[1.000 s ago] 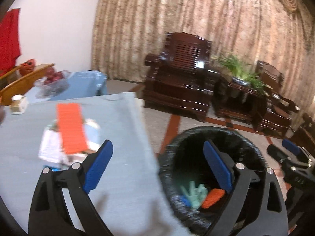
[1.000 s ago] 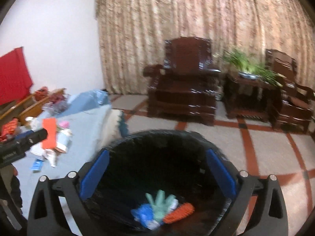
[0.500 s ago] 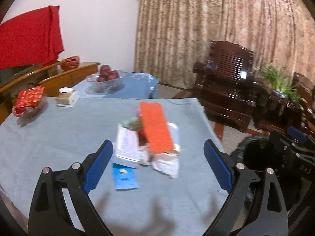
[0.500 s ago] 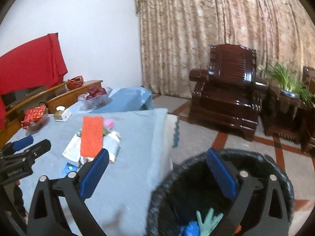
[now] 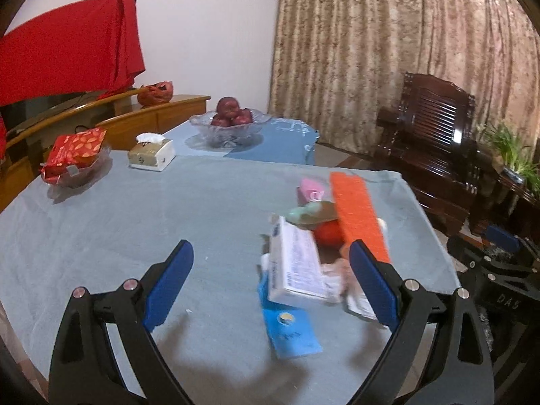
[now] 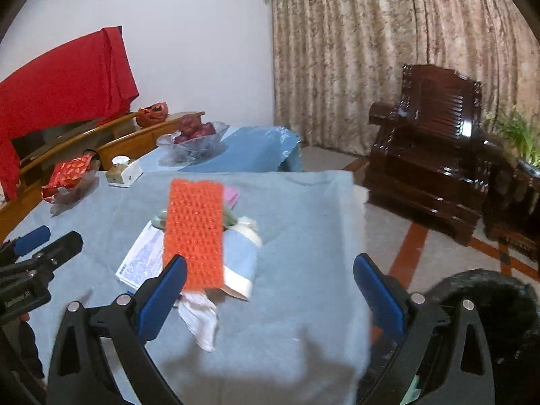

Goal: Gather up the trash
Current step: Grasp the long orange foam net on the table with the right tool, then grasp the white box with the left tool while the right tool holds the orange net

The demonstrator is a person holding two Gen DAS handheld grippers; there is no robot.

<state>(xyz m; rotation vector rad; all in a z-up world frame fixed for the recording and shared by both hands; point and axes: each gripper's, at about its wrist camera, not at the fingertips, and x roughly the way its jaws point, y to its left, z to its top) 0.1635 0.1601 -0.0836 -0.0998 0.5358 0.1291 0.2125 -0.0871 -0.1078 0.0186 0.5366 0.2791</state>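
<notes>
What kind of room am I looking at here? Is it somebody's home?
Most likely a home living room. A carved dark wooden armchair stands before floor-length patterned curtains, and a glass bowl of red fruit and a tissue box sit on cloth-covered tables.

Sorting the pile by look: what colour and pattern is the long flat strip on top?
Bright orange strip with a bumpy knitted-looking texture; clearest in the right wrist view.

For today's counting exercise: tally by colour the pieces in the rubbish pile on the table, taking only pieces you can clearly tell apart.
Orange or red: 2, the mesh strip and a round piece
Blue: 2, the flat packet and a blue sheet
White: 2, the printed box and crumpled tissue
Pink: 1
Green: 1
Total: 8
</notes>
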